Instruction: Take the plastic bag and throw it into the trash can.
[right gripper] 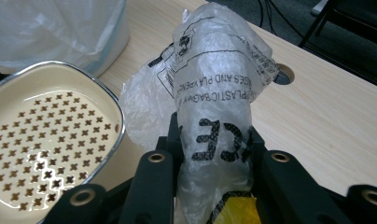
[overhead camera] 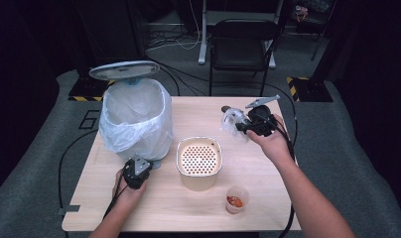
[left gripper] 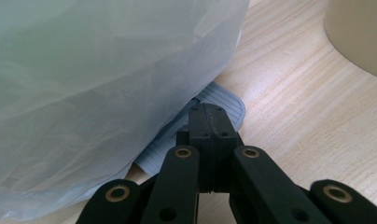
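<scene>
Crinkly plastic bag (right gripper: 214, 93) is being held pinched in the right tool (overhead camera: 244, 127), probably headed for the bin (overhead camera: 135, 119), whose pedal (left gripper: 221, 100) is being pressed by the closed, empty left tool (left gripper: 210, 123).

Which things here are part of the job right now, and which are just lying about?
In use:
right gripper, shut on crumpled plastic bag
left gripper, shut, on pedal
lined pedal bin

Lying about:
perforated cream container
small cup
folding chair

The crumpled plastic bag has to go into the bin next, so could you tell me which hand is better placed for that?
Right. Its tool already grips the plastic bag, raised above the table. The left tool is shut on the bin's pedal, its lid open.
</scene>
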Tool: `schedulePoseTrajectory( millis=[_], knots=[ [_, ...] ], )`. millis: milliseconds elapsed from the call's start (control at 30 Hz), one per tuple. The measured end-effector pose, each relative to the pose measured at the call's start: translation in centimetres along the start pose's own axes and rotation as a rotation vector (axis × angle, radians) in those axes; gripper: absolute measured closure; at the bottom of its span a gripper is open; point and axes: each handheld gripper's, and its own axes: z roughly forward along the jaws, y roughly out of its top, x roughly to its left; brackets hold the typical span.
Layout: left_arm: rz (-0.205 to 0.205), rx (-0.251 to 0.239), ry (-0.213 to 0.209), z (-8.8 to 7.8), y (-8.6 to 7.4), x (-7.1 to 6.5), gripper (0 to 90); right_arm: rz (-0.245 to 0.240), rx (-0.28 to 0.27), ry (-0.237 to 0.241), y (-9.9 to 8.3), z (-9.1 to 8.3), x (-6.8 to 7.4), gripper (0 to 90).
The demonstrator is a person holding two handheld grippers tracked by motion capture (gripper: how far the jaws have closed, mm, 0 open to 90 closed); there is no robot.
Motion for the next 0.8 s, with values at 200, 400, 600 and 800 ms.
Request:
schedulePoseTrajectory(
  millis=[200, 400, 600, 800],
  knots=[
    [-0.037, -0.025, -0.005, 0.0, -0.3, 0.1, 90.0, -0.034, 0.000, 0.012, 1.2, -0.5, 0.8, 73.3],
    [-0.024, -0.026, 0.006, 0.0, -0.3, 0.0, 90.0, -0.056, 0.001, 0.015, 2.4, -0.9, 1.6, 73.2],
    [0.011, -0.025, 0.035, 0.0, -0.3, -0.5, 90.0, -0.084, -0.012, 0.025, 3.5, -1.3, 2.3, 73.1],
    [0.027, -0.024, 0.048, 0.0, -0.3, -0.6, 90.0, -0.112, -0.020, 0.040, 4.3, -1.7, 3.0, 73.0]
  ],
)
